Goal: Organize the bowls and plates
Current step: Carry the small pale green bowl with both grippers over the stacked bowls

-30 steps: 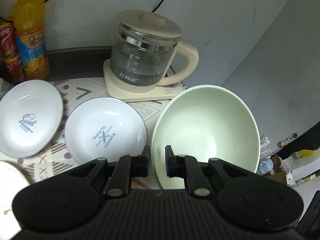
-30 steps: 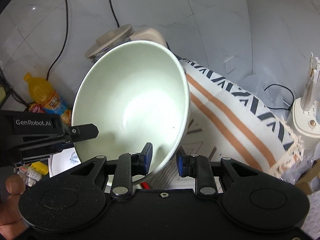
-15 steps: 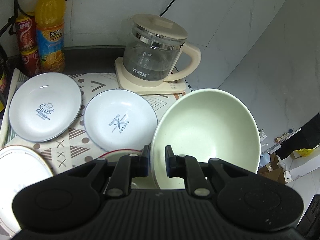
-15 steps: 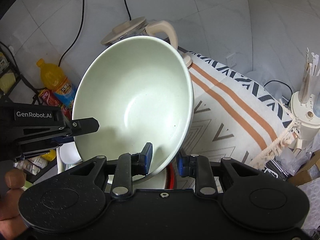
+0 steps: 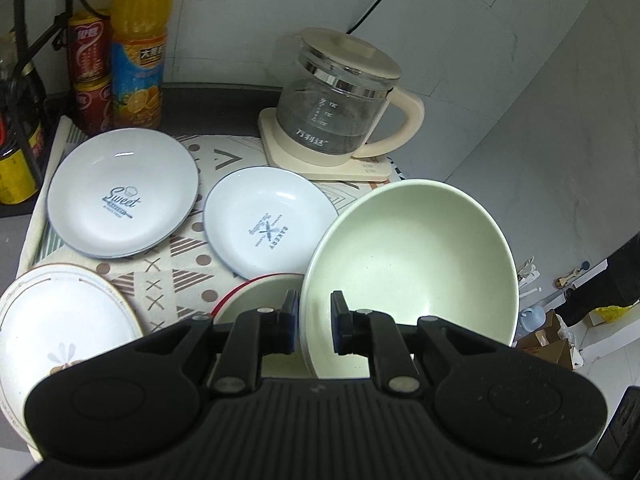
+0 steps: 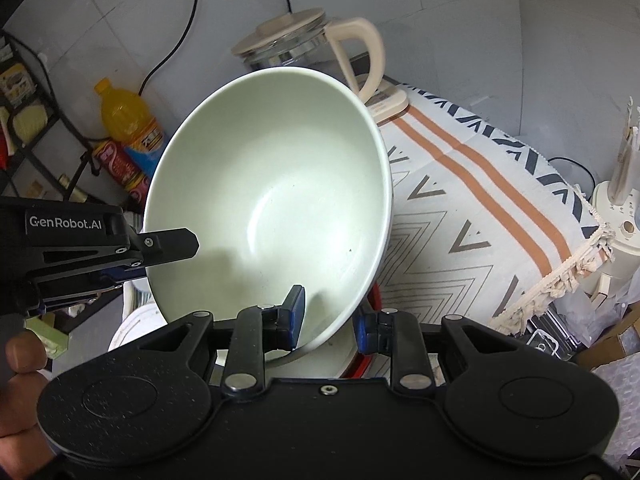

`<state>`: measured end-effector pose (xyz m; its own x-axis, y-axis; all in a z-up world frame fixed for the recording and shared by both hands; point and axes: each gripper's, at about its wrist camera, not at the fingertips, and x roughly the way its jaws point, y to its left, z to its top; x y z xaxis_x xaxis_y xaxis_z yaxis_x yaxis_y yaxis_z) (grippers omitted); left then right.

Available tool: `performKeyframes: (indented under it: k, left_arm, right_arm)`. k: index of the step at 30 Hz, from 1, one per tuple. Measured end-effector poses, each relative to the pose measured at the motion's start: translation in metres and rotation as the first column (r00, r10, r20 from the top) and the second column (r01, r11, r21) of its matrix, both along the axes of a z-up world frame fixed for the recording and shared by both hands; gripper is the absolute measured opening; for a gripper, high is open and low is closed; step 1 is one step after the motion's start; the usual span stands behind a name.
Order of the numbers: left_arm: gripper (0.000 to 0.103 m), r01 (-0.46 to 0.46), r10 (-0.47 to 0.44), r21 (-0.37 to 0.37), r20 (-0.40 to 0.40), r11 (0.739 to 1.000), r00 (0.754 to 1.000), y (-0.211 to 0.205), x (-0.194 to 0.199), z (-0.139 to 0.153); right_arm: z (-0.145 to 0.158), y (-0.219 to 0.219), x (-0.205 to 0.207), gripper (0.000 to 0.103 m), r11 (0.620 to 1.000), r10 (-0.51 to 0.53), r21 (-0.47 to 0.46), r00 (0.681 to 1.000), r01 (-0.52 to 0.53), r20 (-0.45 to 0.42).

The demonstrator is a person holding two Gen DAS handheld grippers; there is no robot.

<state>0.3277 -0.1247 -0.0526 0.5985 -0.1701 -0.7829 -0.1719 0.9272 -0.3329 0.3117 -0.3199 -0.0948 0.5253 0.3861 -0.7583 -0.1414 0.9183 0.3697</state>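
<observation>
My left gripper (image 5: 315,322) and my right gripper (image 6: 329,326) each pinch the rim of the pale green bowl (image 5: 408,256), held tilted and empty above the patterned cloth (image 5: 160,280). The left jaws stand narrow on the rim's near edge; the right jaws stand a little wider, one pad inside the wall and one outside. Beneath the bowl's low edge lies a red-rimmed bowl (image 5: 256,296), also empty. Left of it rest two white plates (image 5: 120,192) and a floral plate (image 5: 60,320), all bare. The glass kettle (image 5: 340,108) stands behind. Open cloth with orange stripes (image 6: 480,208) lies to the right, ending in a fringed edge (image 6: 560,280).
</observation>
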Motion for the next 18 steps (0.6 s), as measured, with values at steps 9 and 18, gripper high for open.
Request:
performKeyframes:
  k: [9,18]
  left_arm:
    - [0.013,-0.033,0.032,-0.019,-0.048,0.999,0.998,0.017,-0.02,-0.016]
    - [0.014,-0.034,0.031,-0.026,-0.115,0.999,0.993,0.021,-0.025,-0.034]
  right_arm:
    - [-0.009,0.013,-0.008,0.026,0.999,0.039,-0.03,0.998,-0.041,-0.049]
    - [-0.019,0.019,-0.008,0.032,0.997,0.043,-0.063,0.996,-0.048,-0.084]
